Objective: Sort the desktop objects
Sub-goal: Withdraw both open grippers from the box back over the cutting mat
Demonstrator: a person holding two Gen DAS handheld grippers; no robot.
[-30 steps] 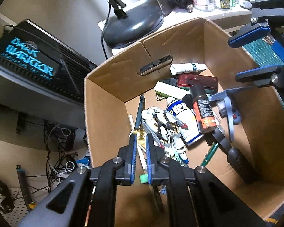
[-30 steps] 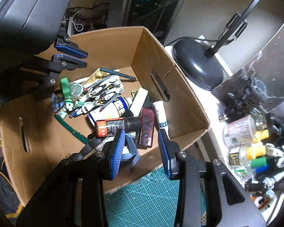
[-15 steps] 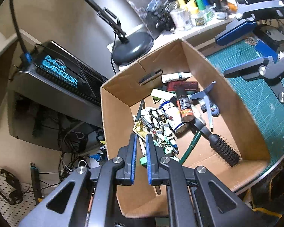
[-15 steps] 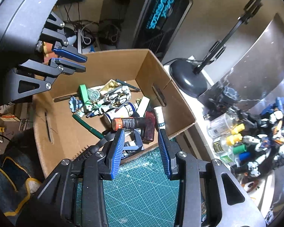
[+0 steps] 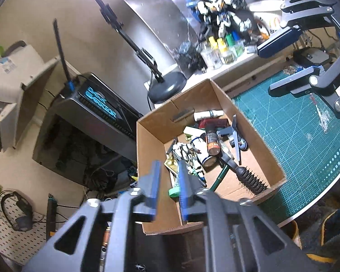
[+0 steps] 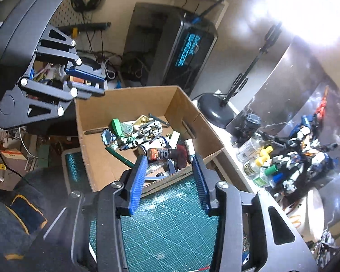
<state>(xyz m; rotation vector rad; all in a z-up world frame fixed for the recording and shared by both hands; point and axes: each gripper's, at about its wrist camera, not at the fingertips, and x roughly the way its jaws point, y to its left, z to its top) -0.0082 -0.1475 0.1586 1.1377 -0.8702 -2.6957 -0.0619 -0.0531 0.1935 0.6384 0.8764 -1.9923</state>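
Box sits ahead of both sets of fingers, loaded with cans, pens and a brush, so the sorting looks basically done. Left gripper is narrow and empty, right gripper wide and empty. Versus a second ago, both have pulled up and back from the box.

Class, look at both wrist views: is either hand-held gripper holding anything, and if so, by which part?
Nothing is held. The left hand-held gripper and right hand-held gripper are both open and empty above the cardboard box.

Open cardboard box full of clutter
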